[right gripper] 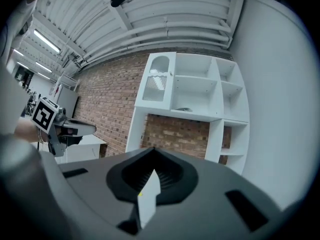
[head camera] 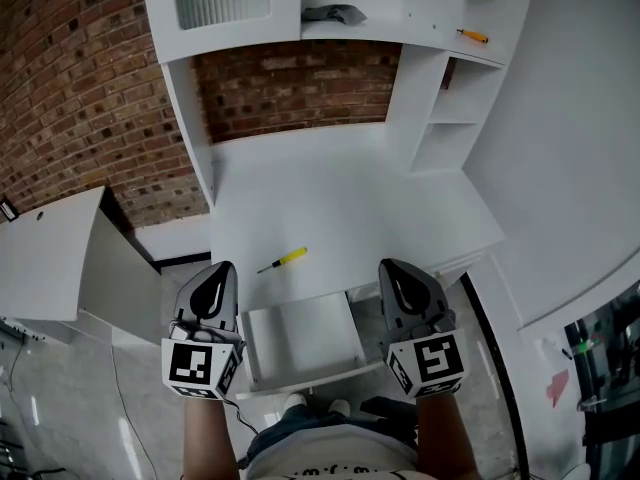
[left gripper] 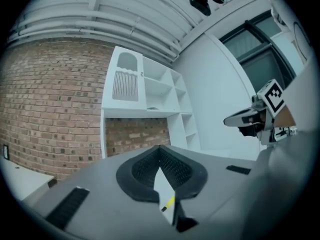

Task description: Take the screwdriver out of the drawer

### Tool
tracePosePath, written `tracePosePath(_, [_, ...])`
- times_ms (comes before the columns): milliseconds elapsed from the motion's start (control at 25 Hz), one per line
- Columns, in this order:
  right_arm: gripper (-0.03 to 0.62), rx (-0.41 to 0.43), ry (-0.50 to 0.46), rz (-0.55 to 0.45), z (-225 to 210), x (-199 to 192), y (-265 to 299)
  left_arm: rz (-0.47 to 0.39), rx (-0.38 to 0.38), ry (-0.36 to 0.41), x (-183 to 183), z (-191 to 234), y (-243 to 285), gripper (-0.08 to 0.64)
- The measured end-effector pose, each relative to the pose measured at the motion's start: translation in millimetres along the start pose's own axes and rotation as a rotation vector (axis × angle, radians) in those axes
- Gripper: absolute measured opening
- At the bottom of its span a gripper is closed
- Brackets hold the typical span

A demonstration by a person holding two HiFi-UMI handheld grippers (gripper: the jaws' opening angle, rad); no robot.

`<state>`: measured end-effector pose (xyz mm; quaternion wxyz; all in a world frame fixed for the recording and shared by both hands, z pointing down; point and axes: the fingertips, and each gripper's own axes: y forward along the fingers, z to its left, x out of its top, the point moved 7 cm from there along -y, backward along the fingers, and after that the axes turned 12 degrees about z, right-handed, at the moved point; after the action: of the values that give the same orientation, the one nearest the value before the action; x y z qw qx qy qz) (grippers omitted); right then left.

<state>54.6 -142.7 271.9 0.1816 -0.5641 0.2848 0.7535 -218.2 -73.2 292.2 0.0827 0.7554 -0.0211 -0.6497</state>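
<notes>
A yellow-handled screwdriver lies on the white desk top, just beyond the open white drawer, whose visible inside shows nothing. My left gripper hovers over the drawer's left front corner with its jaws shut and nothing between them. My right gripper hangs at the drawer's right side, jaws together and empty too. In the left gripper view the left gripper points level at the shelf unit, and the screwdriver shows as a yellow sliver below the jaws. The right gripper points level likewise.
A white shelf unit rises behind the desk against a brick wall. A second screwdriver with an orange-yellow handle lies on an upper shelf, and a grey object beside it. A white cabinet stands at the left.
</notes>
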Motion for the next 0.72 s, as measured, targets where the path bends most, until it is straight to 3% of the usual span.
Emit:
tracePosePath(160, [0.009,-0.006,-0.008,-0.018,-2,4,-4,-0.016,0.020,-0.026,8,1,-4,0.012])
tracePosePath(720, [0.009,-0.008,-0.054,-0.027,-1,10,-16,-0.053,0.056,-0.006,14,1,-15,0.012])
